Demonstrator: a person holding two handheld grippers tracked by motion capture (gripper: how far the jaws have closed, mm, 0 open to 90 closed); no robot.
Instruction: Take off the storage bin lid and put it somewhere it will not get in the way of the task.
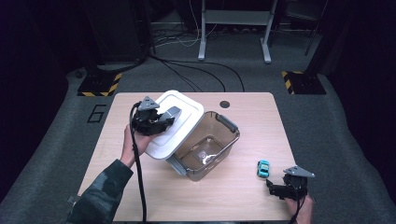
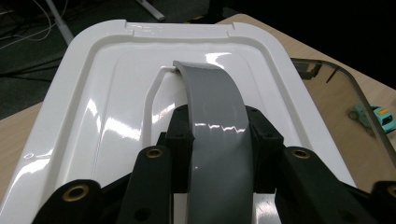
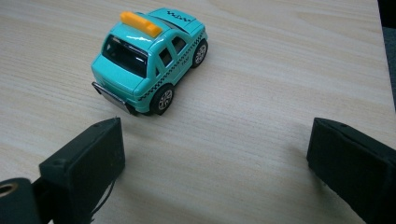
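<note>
The left gripper (image 1: 161, 122) is clamped on the grey handle (image 2: 215, 116) of the white lid (image 1: 175, 122), holding it tilted over the left rim of the clear bin (image 1: 208, 147). At the table's (image 1: 233, 196) near right, the right gripper (image 1: 280, 189) rests with jaws apart, the teal toy car (image 1: 264, 168) just beyond them to the left.

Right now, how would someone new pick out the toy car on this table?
Start at the clear plastic bin mid-table and look toward the right gripper. Just ahead of its open jaws sits the toy car: small, teal, an orange bar on its roof, the one colourful thing there.
</note>
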